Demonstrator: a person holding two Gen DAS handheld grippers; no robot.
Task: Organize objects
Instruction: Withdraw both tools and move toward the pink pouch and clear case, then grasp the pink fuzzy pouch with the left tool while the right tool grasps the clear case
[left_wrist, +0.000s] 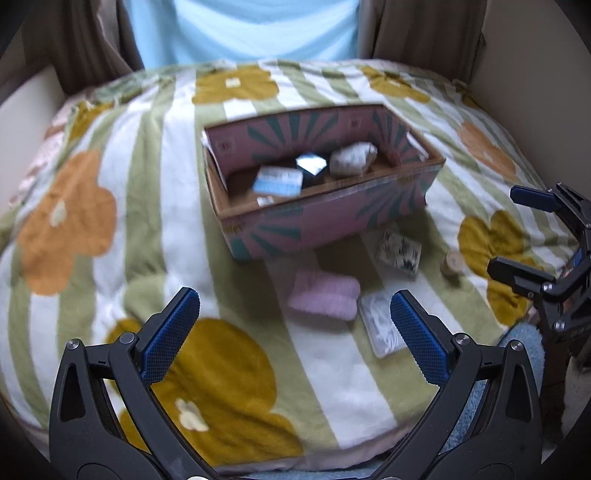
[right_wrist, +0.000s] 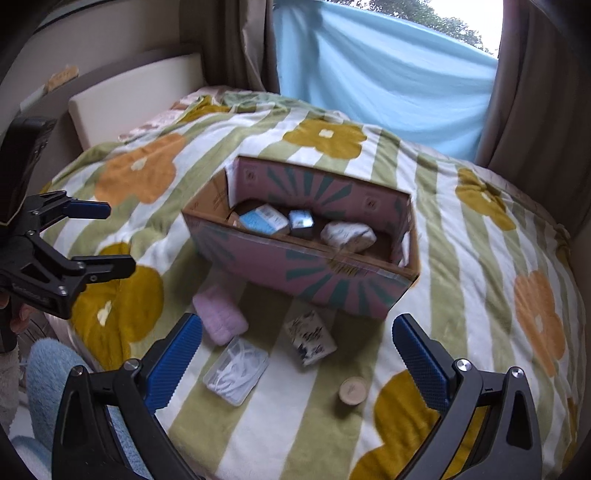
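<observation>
We hover over the soft, plush bed blanket, both grippers spread wide and empty. Ahead of the right gripper sits the stiff cardboard box, part-filled. Just before its fingers lie the fuzzy pink pad, patterned block, clear plastic case and small wooden disc. The left gripper hangs above the pad; we'd best pinch that squarely.
</observation>
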